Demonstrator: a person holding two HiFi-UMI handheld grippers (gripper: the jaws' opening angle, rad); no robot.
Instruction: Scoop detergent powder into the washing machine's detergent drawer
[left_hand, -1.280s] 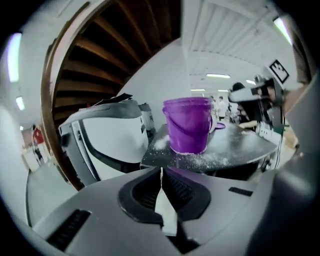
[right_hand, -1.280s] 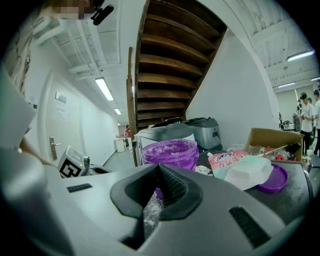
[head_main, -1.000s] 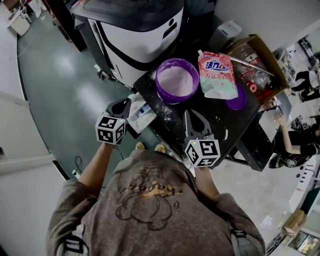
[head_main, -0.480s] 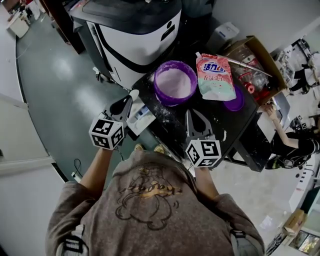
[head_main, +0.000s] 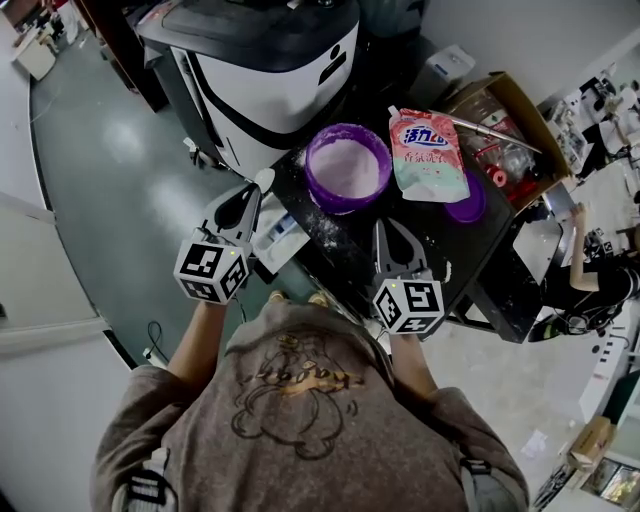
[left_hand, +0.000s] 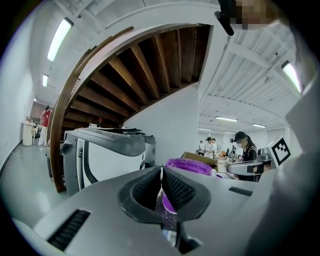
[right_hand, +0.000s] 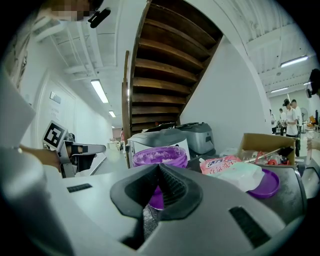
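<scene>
Both are clenched: left claw (head_main: 250, 193) is off the tabletop (head_main: 440, 240) edge beside the powder-filled purple tub (head_main: 312, 170), right claw (head_main: 384, 226) on its near side.

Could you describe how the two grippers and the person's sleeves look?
Both the left gripper and right gripper have light grey, wedge-shaped bodies with black ribbed pads on the jaws. Each carries a white cube printed with black square markers. The grey-brown sleeves stop above the forearms.
</scene>
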